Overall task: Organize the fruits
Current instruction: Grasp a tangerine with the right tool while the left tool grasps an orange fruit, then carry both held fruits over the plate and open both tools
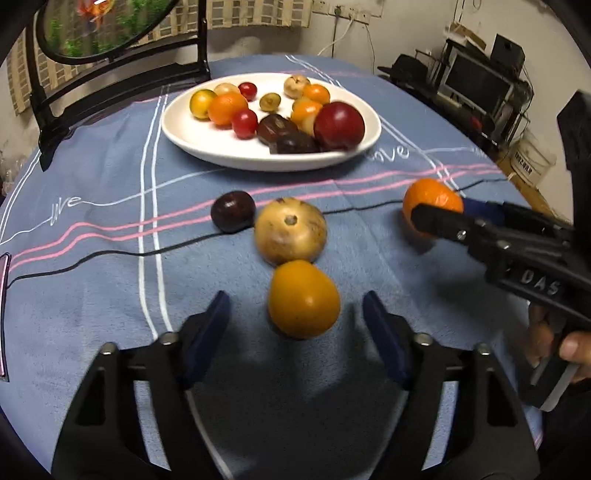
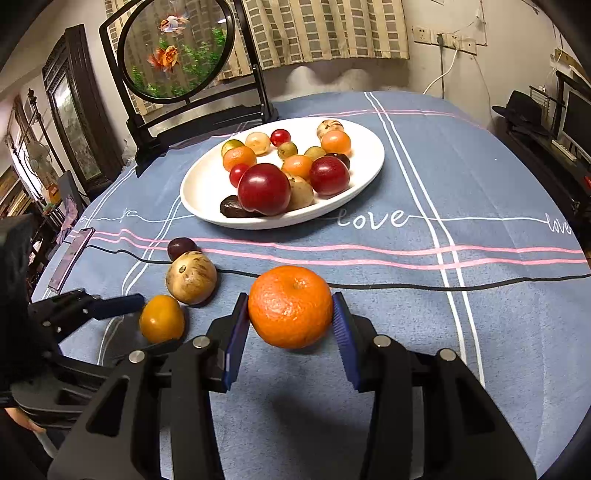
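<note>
A white plate (image 1: 192, 142) (image 2: 207, 192) with several fruits sits at the table's far side. On the blue cloth lie a dark plum (image 1: 232, 211) (image 2: 181, 247), a tan round fruit (image 1: 290, 230) (image 2: 191, 277) and a small orange-yellow fruit (image 1: 303, 299) (image 2: 161, 318). My left gripper (image 1: 295, 314) (image 2: 144, 321) is open, with the small orange-yellow fruit between its fingers. My right gripper (image 2: 291, 314) (image 1: 432, 218) is shut on a mandarin (image 2: 290, 305) (image 1: 430, 195), its pads touching both sides.
A round fish painting on a black stand (image 2: 177, 48) (image 1: 103, 29) rises behind the plate. A phone (image 2: 72, 256) lies at the table's left edge. A black cable (image 2: 443, 284) (image 1: 110, 254) crosses the cloth. Shelves and a monitor (image 1: 476, 81) stand at the right.
</note>
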Available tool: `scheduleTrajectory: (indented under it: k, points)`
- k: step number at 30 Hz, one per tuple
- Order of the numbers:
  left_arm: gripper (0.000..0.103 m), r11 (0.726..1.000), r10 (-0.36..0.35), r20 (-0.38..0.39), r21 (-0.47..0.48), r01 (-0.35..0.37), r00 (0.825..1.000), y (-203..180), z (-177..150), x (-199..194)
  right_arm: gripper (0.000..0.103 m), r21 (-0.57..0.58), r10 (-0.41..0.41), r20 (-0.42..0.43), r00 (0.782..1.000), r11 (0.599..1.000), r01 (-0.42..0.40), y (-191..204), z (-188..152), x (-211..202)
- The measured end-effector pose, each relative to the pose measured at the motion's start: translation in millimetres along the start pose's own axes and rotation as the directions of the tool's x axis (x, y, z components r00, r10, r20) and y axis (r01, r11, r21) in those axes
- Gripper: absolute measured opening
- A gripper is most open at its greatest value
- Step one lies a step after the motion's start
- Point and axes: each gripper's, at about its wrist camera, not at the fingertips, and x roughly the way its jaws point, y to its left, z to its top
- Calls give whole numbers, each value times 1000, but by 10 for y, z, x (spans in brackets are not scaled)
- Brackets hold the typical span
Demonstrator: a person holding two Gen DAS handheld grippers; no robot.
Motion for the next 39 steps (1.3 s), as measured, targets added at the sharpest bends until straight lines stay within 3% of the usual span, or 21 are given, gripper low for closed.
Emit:
scheduleTrajectory:
  k: [3, 10, 18, 23, 28, 31, 34, 39]
  points:
    - [54, 1000, -6, -5, -27, 6, 1000, 47, -4, 40, 45, 0, 4, -4, 1000, 1000, -4, 6, -4, 8]
    - [39, 1000, -10, 33, 20, 9, 999, -37, -26, 74, 45, 2, 14, -22, 1000, 1000, -14, 29, -13, 55]
    - [39, 1000, -23, 28, 20, 22, 999, -60, 6, 57, 45, 4, 11, 4, 1000, 1000, -11, 21, -7, 17]
    - [39, 999, -39, 68, -4, 39, 997, -49, 57, -121, 45, 7, 14, 32, 999, 1000, -14, 8, -7, -17]
    - [39, 1000, -9, 101, -12, 10, 995, -14, 160, -257, 45, 34, 24, 57, 998, 999, -26, -5, 17, -64]
    - [39, 1000, 11, 105, -1, -11, 994, 11, 257, -276, 45, 38, 44, 101, 994, 998, -48, 47, 87, -180]
    - [39, 999, 33, 118, 9, -35, 992, 55, 420, -269, 45, 15, 16, 145, 989, 1000, -18, 127, 209, -245]
    - [39, 998, 63, 120, -2, -64, 991, 141, 764, -117, 45, -6, 3, 156, 988, 1000, -2, 189, 511, -119]
